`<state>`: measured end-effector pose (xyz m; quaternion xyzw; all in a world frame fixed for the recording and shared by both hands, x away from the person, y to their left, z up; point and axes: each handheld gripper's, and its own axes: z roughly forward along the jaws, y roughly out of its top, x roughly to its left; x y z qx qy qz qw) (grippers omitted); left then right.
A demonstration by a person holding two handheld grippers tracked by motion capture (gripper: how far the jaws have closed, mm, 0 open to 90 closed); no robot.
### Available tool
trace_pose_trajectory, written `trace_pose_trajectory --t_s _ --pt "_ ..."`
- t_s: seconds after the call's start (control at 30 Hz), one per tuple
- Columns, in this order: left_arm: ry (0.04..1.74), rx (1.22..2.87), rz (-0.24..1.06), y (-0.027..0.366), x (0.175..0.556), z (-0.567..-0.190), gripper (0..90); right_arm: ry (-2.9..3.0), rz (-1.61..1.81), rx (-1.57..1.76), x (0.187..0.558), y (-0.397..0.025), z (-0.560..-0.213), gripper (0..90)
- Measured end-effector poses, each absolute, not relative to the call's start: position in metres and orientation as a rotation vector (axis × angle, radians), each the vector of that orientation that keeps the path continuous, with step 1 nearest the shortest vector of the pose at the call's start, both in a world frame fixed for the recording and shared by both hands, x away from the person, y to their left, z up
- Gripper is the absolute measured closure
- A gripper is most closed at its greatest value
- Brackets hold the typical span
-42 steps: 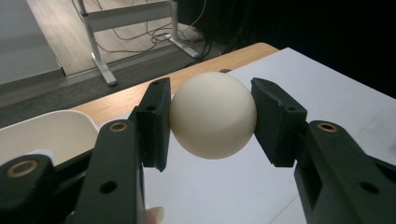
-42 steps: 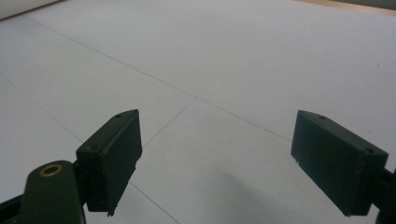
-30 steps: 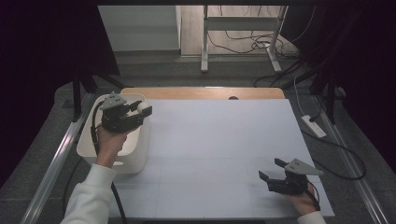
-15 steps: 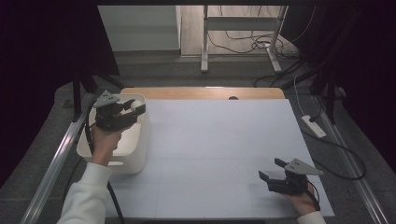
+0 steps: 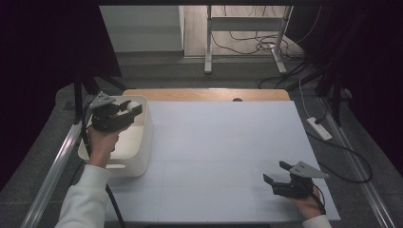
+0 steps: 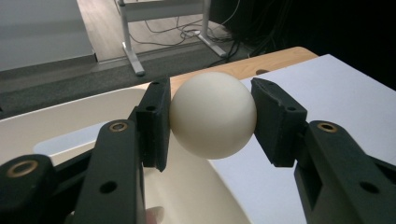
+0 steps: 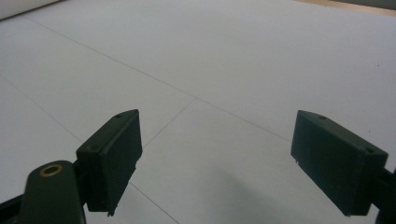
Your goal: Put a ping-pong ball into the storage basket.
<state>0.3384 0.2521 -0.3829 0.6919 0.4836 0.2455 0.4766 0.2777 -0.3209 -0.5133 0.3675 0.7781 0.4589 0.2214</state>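
The left gripper [image 6: 212, 116] pinched a smooth, light-looking cream ball [image 6: 213, 113] across its middle, likely slippery, while the right gripper [image 7: 233, 163] sat spread.

The high camera is looking forward and down from above my side of the counter [image 5: 218, 142], taking in its whole white top, the bin [image 5: 138, 142] at the left edge and the floor beyond. The camera on my left tool [image 5: 124, 110] is looking along its jaws from very close, facing over the bin's rim [image 6: 84, 112] toward the counter's far wooden edge [image 6: 275, 58], which the high view is also showing. The camera on my right tool [image 5: 274, 175] is sitting low, skimming across the white counter top [image 7: 233, 60] from close range.
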Motion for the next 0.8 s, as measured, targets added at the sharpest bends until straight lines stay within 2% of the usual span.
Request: trace_pose_trajectory --t_s 0.8 --pt "1.294 1.680 0.613 0.279 0.339 -0.396 50.8 2.156 1.266 1.011 0.278 -0.320 -0.514 16.6"
